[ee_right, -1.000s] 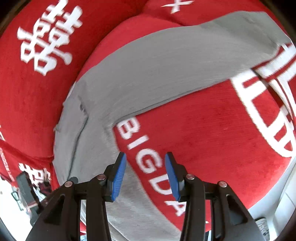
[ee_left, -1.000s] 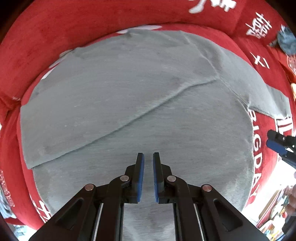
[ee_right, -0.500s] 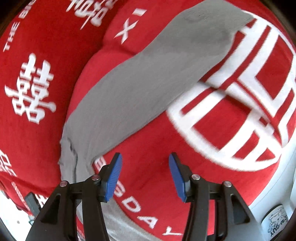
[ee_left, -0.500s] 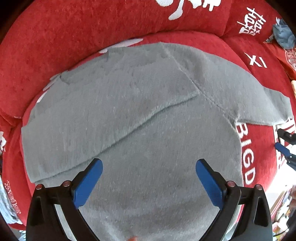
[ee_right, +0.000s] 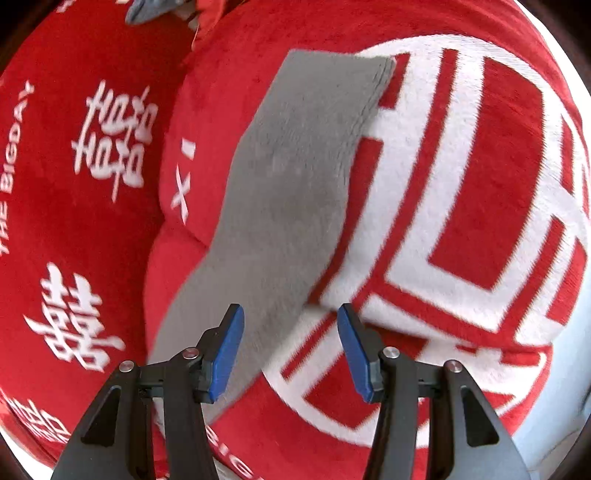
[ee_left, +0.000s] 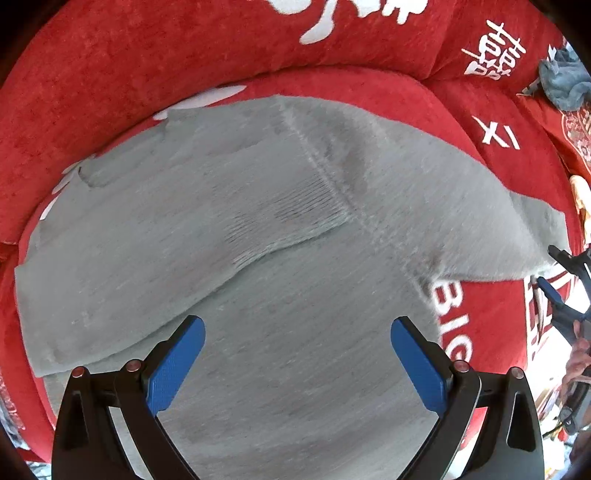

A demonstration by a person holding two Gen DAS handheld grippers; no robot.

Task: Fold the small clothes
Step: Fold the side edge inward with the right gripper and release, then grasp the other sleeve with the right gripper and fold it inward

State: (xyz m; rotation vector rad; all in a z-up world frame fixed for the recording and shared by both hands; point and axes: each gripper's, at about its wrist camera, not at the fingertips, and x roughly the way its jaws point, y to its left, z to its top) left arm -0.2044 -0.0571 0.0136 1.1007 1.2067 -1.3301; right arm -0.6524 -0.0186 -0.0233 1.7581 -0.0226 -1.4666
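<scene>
A grey sweater (ee_left: 295, 258) lies flat on a red sofa seat (ee_left: 498, 325). One sleeve is folded across its body, and the other sleeve (ee_right: 295, 184) stretches out to its cuff (ee_right: 332, 70). My left gripper (ee_left: 297, 325) points straight down over the sweater's body, jaws wide open with nothing between them. My right gripper (ee_right: 291, 310) hovers open over the near part of the stretched sleeve, its left pad above the grey cloth and its right pad above the cushion. In the left wrist view the right gripper (ee_left: 554, 291) shows beside the cuff end.
The red backrest (ee_left: 221, 44) with white characters rises behind the seat. A blue-grey cloth (ee_left: 565, 81) lies on the far cushion, also seen as a cloth (ee_right: 155, 7) at the top edge. A person's hand (ee_left: 580, 354) shows at the right. The seat edge drops to pale floor (ee_right: 554, 406).
My left jaws went from shut to wide open and the hand drew back over the sweater body. My right gripper slid along the sleeve toward the cuff, rolled, and its jaws widened slightly.
</scene>
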